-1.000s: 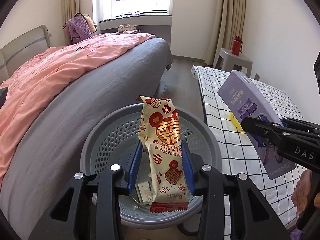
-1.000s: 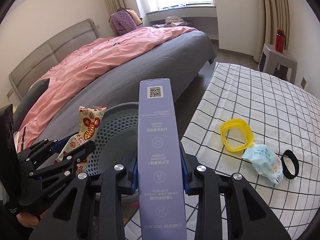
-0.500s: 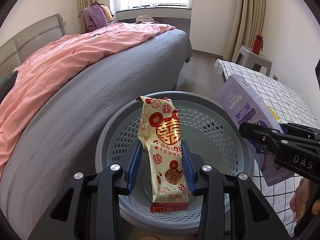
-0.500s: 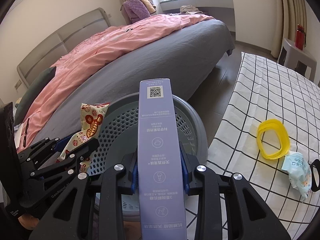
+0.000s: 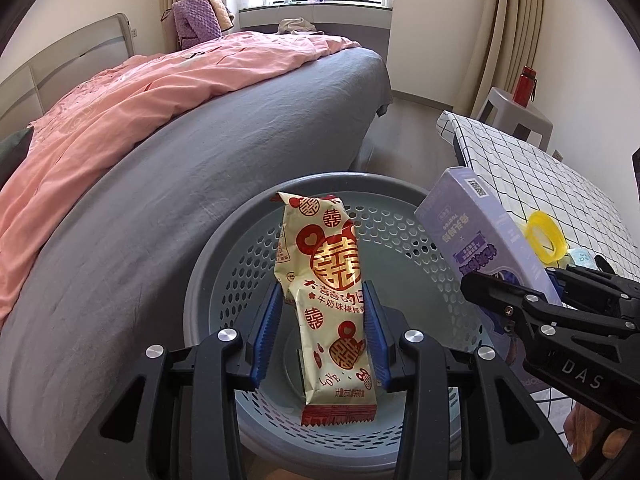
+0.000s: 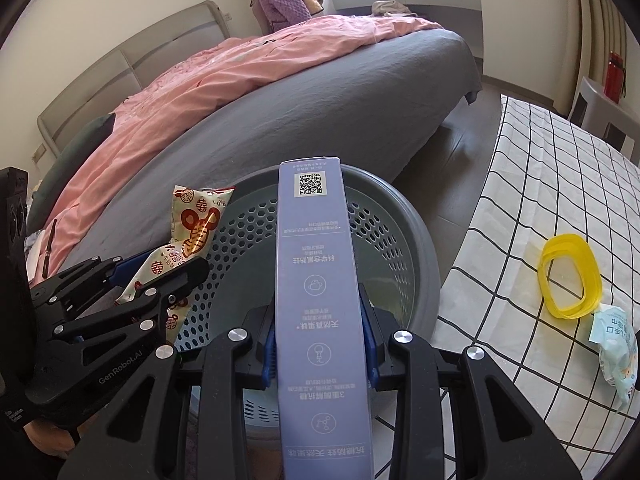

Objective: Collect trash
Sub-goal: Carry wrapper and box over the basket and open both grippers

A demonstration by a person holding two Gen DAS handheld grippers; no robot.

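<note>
Trash in hand, two pieces: snack wrapper (image 5: 332,300) clamped in left claw (image 5: 323,332), purple carton (image 6: 322,320) clamped in right claw (image 6: 320,344). Both held directly over the grey perforated basket (image 5: 224,264), which sits on the floor between bed (image 5: 200,152) and checkered surface (image 5: 520,160).

Left claw: blue pads (image 5: 267,332) pinching the wrapper at mid-length, narrow gap, long axis upright, red crimped end hanging low toward the basket floor. Probably gripped mid-body so the soft film doesn't fold over and slip out.

Right claw: closed on the carton's narrow faces, QR end pointing forward and past the far rim in the right wrist view. Gripped across the thin dimension since the broad face likely exceeds claw span. Carton tilted, leaning in from the surface side in the left wrist view.

Held side by side, apart, not touching; enough separation to release without one knocking the other.

Judgement: at the drop stage, both items inside the rim footprint. Next needs opening both claws; carton long relative to the basket, could catch the rim or stand on end. Wrapper light, may cling to a pad.

Left on the surface: yellow ring (image 6: 570,276), light-blue tissue pack (image 6: 614,350) just beside it. Likely next pickups.

Basket contents beneath the wrapper: can't tell.
</note>
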